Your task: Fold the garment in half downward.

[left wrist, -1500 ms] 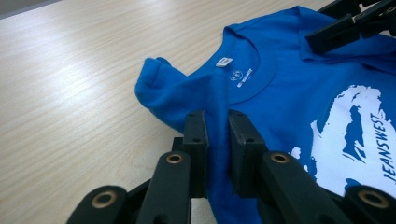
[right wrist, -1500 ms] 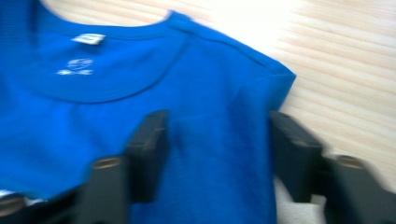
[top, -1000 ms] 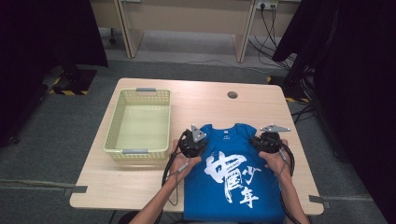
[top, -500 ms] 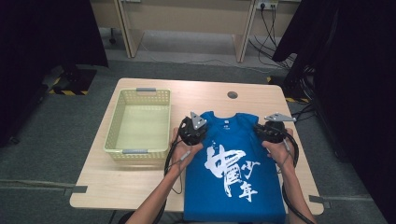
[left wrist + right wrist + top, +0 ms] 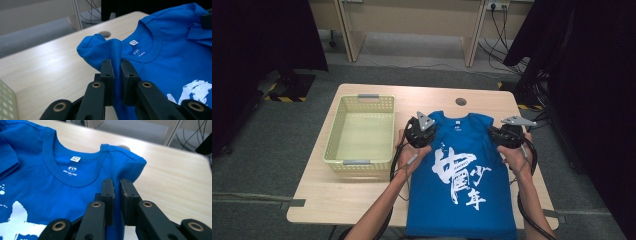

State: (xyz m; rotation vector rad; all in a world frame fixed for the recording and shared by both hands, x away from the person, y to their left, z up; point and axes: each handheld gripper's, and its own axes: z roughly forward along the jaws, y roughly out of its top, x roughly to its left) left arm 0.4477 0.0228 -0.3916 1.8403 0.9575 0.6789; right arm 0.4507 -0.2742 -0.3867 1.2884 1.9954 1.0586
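two tools [image 5: 421,131] [image 5: 507,134] pinching blue shirt [image 5: 462,165], neck label [image 5: 133,42] close-up

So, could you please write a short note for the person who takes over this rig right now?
Left gripper: shut on the blue T-shirt at its shoulder, cloth pinched between the jaws.
Right gripper: shut on the T-shirt at the other shoulder.
The T-shirt lies print up on the table, its hem hanging over the near edge; the shoulders are lifted a little.
The yellow basket stands to the left of the shirt, with nothing in it.
Done: both shoulders gripped.
Left: probably fold the shirt and put it in the basket.
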